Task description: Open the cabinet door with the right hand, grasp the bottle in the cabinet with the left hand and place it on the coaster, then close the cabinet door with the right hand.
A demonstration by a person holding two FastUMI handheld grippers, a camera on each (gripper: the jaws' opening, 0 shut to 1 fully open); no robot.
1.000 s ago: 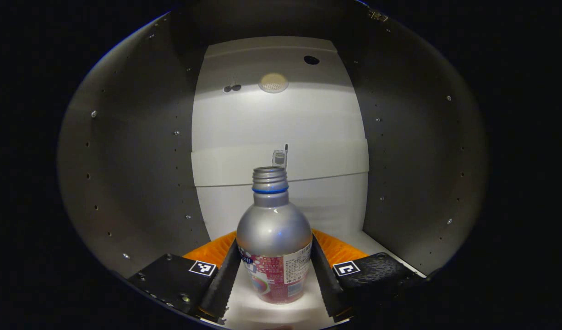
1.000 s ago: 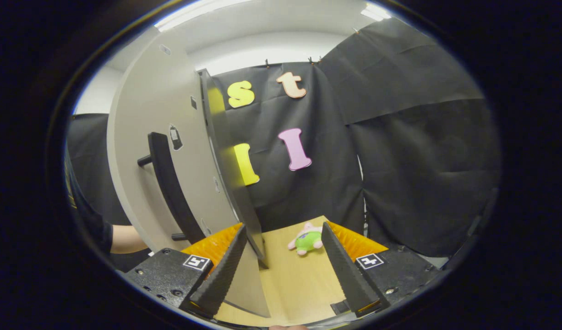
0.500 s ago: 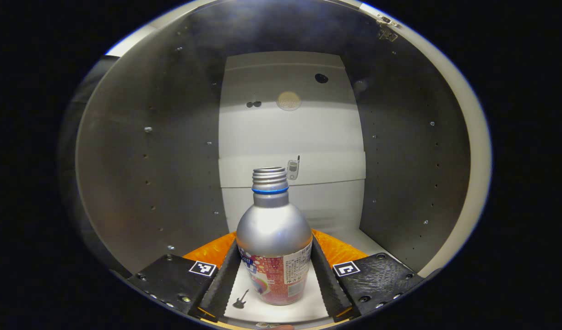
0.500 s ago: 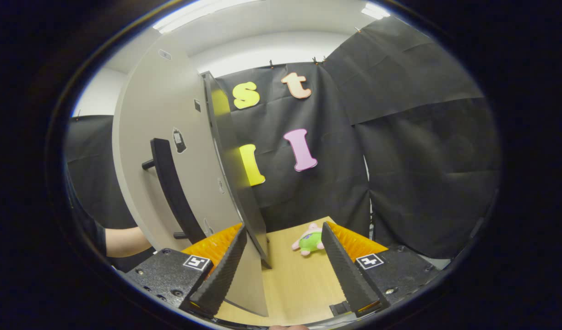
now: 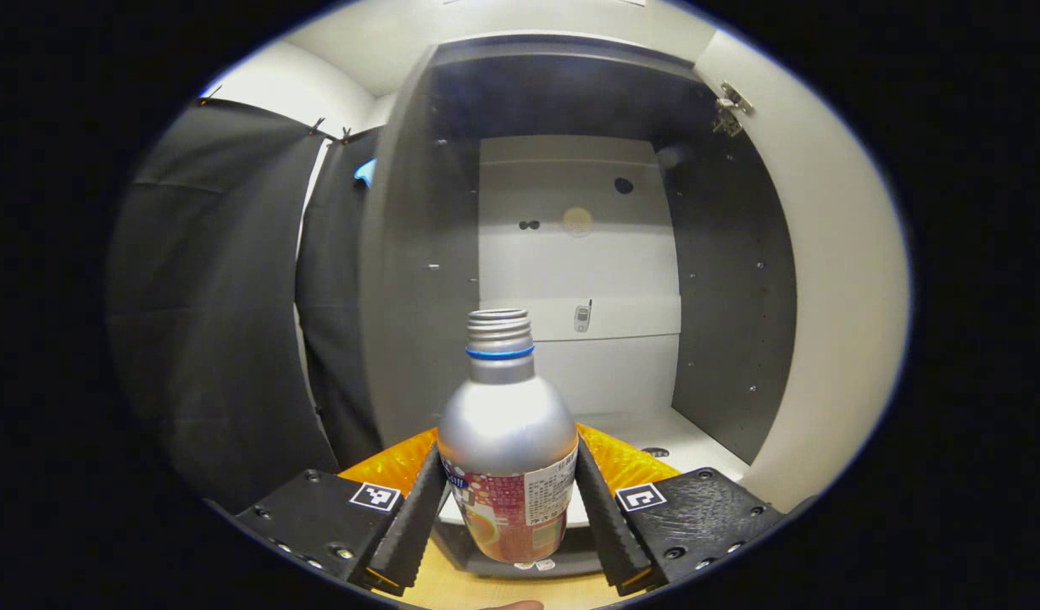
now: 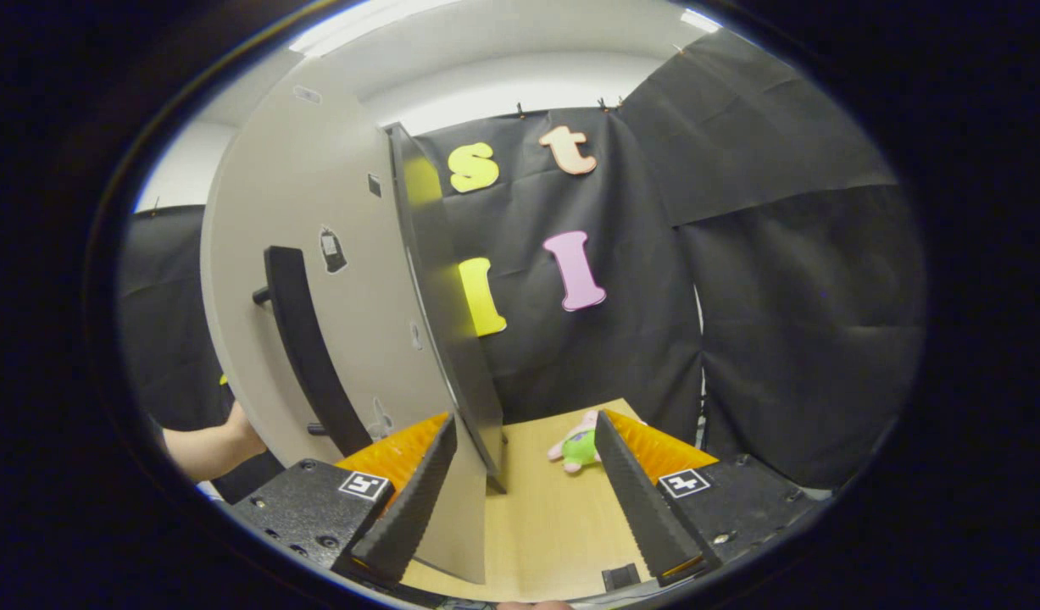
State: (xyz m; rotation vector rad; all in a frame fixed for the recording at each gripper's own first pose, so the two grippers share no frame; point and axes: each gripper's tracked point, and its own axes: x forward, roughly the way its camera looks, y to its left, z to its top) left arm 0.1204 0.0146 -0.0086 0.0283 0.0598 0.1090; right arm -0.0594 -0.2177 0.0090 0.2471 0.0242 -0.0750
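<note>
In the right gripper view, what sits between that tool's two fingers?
The open door's free edge and bare tabletop; a small plush toy lies farther back. The right tool grips nothing.

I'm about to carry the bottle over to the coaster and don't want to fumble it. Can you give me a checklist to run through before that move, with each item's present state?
1. Left gripper shut on the bottle, both fingers against its sides: ok.
2. Bottle upright in the grip: ok.
3. Bottle clear of the cabinet shelf, its base out over the front edge: ok.
4. Cabinet door swung open, out of the bottle's path: ok.
5. Right gripper open and holding nothing, ready for the door handle: ok.
6. Coaster located and free: cannot tell.
</note>
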